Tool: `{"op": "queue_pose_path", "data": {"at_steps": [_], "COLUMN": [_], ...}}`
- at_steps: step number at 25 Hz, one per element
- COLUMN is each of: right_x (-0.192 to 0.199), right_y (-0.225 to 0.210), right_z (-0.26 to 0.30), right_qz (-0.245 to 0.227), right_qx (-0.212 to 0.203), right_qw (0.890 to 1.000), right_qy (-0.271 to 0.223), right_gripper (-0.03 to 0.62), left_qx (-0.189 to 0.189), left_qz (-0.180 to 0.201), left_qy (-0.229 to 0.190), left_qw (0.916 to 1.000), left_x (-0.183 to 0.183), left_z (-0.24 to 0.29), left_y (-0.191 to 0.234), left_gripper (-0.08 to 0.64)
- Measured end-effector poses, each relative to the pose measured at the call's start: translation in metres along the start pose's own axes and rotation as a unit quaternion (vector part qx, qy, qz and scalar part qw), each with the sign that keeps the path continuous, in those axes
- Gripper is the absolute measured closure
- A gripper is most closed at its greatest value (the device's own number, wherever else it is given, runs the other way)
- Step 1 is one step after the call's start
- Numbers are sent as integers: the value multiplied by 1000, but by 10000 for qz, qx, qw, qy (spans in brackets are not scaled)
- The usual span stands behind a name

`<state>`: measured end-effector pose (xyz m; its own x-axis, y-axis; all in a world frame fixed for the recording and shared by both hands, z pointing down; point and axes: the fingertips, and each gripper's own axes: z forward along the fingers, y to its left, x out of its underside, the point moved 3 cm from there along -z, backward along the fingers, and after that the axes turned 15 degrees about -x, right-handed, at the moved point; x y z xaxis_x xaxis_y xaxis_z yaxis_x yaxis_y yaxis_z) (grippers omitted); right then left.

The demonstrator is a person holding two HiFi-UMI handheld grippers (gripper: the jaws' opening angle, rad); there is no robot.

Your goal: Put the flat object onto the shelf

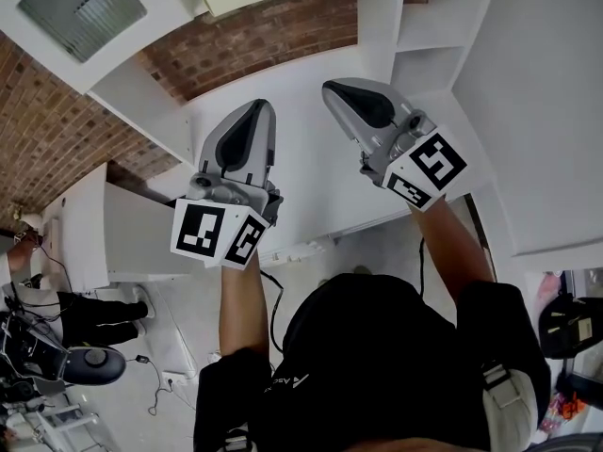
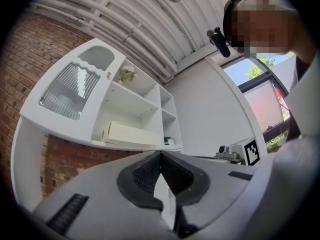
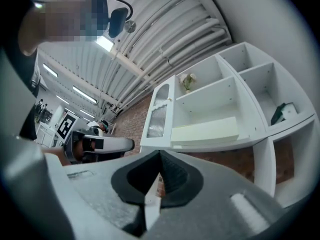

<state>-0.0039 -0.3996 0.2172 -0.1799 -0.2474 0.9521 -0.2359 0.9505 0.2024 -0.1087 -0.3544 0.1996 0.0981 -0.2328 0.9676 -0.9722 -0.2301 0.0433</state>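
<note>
**Both claws shut and empty, flat object lying on the shelf**

Left claw (image 1: 256, 104): jaws together. The left gripper view shows the dark pads meeting in one line with nothing between them. Right claw (image 1: 331, 88): the same, jaws pressed together and holding nothing, as the right gripper view shows.

In the head view both claws are held up side by side, apart from each other, tips toward 12 o'clock. The left marker cube (image 1: 215, 234) sits at 7 o'clock from centre and the right marker cube (image 1: 429, 169) at 3 o'clock. Below the claws is a white surface (image 1: 320, 201). The person's forearms come in from 6 o'clock, in a black top.

The flat object (image 3: 205, 131) is a pale cream slab lying flat on the bottom board of the white shelf unit (image 3: 252, 151), in the wide middle compartment. It touches neither claw.
- Right gripper view: at 1 o'clock from the claw tips.
- Left gripper view: at 11 o'clock from the tips.
- Head view: only its edge shows, at 12 o'clock.

On the same shelf unit:
- A ribbed-glass door (image 2: 67, 91) is just beside the compartment holding the flat object.
- A small vase of flowers (image 3: 187, 80) stands one board above it.
- A dark green item (image 3: 282, 113) sits in the narrow side compartment; it is too small to identify.

A brick wall (image 1: 254, 36) is behind the unit.
</note>
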Motion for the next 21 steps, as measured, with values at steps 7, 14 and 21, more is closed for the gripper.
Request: {"op": "queue_pose_path", "data": {"at_steps": [7,14,21], "right_x": [-2,-4,-6], "right_y": [5,8,4], "right_z": [-1,-1,11], "right_qz": [-3,-106,-127], "right_qx": [-75,-121,-167], "right_qw": [10000,9999,9998], "right_qy": [-1,5,14], "right_gripper": [592,592,592], "left_qx": [29,50,40], "left_qz": [-18,-35,-65], "left_qy": [-3,25,22], "left_qw": [10000,10000,10000], "left_x": [-1,1,-4], "left_z": [-2,-4,1], "left_y": [-4,-5,4], "left_gripper": [561,561,561]}}
